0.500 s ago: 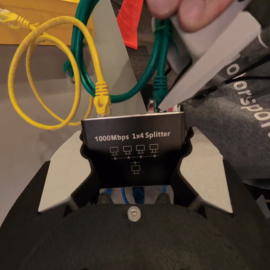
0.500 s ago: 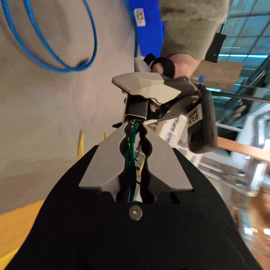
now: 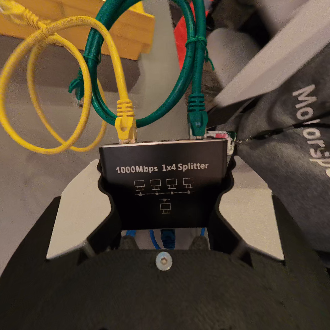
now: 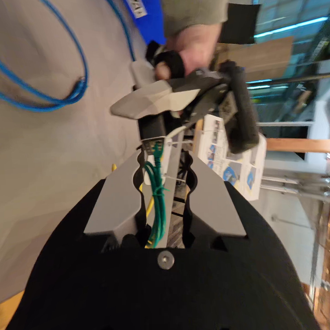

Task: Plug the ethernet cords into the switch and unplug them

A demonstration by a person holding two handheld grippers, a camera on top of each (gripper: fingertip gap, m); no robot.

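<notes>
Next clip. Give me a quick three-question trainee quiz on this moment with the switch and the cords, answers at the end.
1. True or false: the left gripper is shut on the black switch.
2. Which cord colours sit in the switch's far-edge ports? A) yellow and green B) blue and red C) yellow only
3. Fill in: the right gripper's fingers are ____, with the green cord running between them ungripped.

Key
1. True: its fingers clamp both sides of the switch.
2. A: the yellow plug sits at the left, the green plug further right.
3. Open.
</notes>
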